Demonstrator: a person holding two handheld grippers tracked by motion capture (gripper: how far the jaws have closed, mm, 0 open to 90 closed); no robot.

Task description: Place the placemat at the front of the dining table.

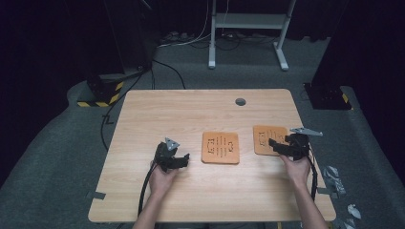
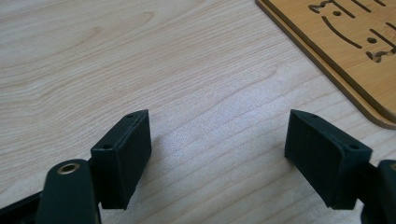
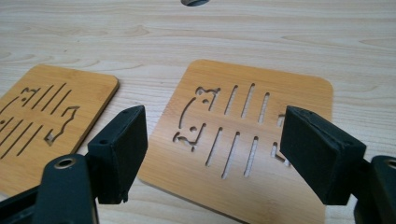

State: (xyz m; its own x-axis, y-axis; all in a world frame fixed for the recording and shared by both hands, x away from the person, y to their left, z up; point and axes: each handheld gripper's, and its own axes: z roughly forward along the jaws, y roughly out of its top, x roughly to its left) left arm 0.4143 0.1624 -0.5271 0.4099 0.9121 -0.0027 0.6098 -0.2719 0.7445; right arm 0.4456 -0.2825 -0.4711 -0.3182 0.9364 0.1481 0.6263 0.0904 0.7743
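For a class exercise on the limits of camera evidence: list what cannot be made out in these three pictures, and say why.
- Right coaster, high view: its near right part is hidden by the right tool.
- Middle coaster, left gripper view: cut off by the top and right edges.
- Cut-out pattern on both coasters, high view: too small to read.
- Table hole, right gripper view: cut off by the top edge.
- Floor scraps, high view: too small to identify.

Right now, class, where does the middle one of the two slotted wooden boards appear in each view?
High view: middle board, at the table's centre.
Left gripper view: top right corner, beyond the right finger.
Right gripper view: far left, behind the left finger.
Shared landmark: the table's round hole, also at the right gripper view's top edge.
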